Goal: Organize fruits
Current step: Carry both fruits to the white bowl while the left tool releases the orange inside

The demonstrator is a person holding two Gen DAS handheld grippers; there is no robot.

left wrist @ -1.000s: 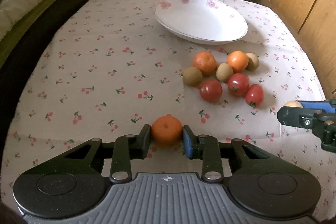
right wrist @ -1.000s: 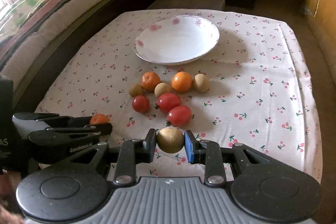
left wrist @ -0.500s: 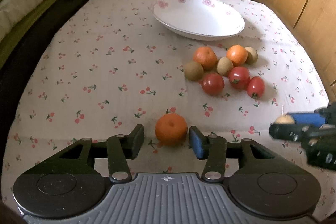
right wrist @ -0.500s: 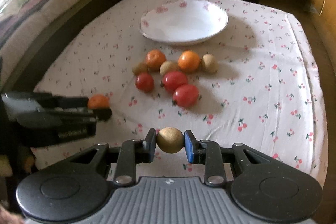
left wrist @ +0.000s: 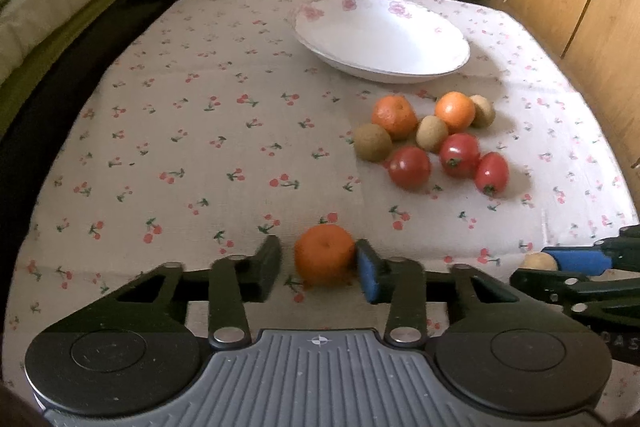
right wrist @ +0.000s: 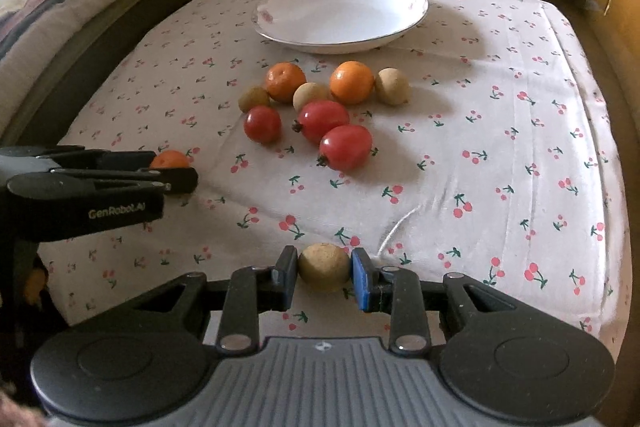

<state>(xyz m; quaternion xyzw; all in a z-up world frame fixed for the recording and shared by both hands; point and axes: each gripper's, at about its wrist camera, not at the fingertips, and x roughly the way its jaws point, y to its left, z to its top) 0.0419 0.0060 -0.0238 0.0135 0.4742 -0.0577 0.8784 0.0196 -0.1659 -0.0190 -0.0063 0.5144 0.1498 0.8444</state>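
Table: I see a cherry-print tablecloth (right wrist: 500, 155) covering the whole top; everything sits on it.
Bowl: the white bowl (right wrist: 340, 15) with pink flowers on its rim stands at the far end of the cloth, and I see nothing in it.
Left tongs: my left gripper (left wrist: 318, 267) is spread wide. The blue pad is touching, or nearly touching, the near orange's right side, while the black finger stands clear of it on the left, so I am not holding it.
Right tongs: my right gripper (right wrist: 324, 273) is narrow, both fingers pressed against a tan round fruit (right wrist: 324, 267), low over the near edge of the cloth; I cannot tell whether the fruit touches the cloth.
Fruit cluster: between the bowl and my grippers, packed close together and several touching. Three red tomatoes (right wrist: 324, 121) on the near side; two oranges (right wrist: 352, 82) and three more tan fruits (right wrist: 392, 86) behind them, just short of the bowl.
Near orange: a single orange (left wrist: 325, 261) rests on the cloth between the left fingers, well apart from the cluster.
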